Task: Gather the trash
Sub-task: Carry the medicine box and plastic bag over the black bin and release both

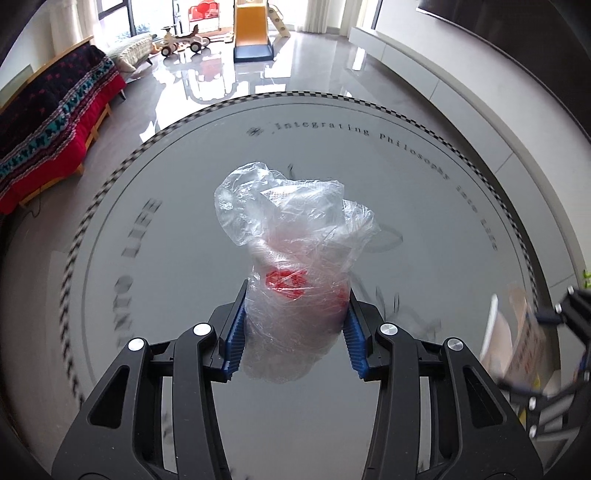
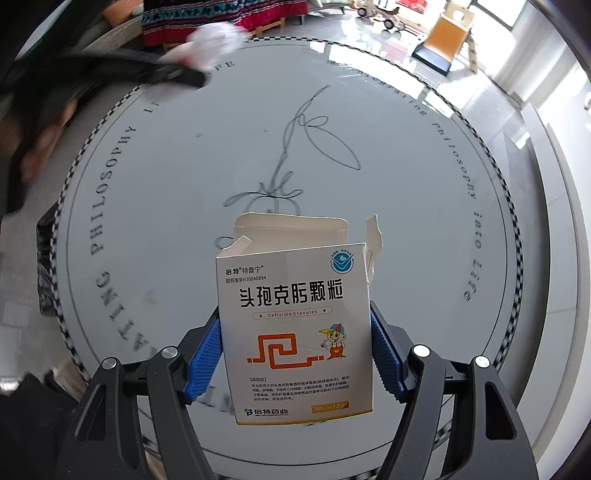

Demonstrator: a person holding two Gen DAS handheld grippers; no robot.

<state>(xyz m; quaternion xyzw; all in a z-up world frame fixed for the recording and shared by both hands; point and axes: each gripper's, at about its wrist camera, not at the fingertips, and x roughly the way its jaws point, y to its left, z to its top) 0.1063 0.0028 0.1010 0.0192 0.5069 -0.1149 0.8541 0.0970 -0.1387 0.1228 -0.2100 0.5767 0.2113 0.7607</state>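
My left gripper (image 1: 295,328) is shut on a crumpled clear plastic bag (image 1: 295,258) with a red print inside, held above the round grey table (image 1: 184,258). My right gripper (image 2: 295,354) is shut on an opened white medicine box (image 2: 295,332) with orange and blue print, its top flaps torn open, held above the same table (image 2: 406,221). In the left wrist view the right gripper (image 1: 565,332) and its box (image 1: 513,339) show blurred at the right edge. In the right wrist view the left gripper (image 2: 173,74) and the bag (image 2: 210,40) show blurred at the top left.
The table has a checkered rim and printed lettering. A sofa with a red and dark knitted blanket (image 1: 51,122) stands to the left. A yellow toy slide (image 1: 251,33) and ride-on toys (image 1: 184,40) stand on the glossy floor beyond. A long white low cabinet (image 1: 461,92) runs along the right.
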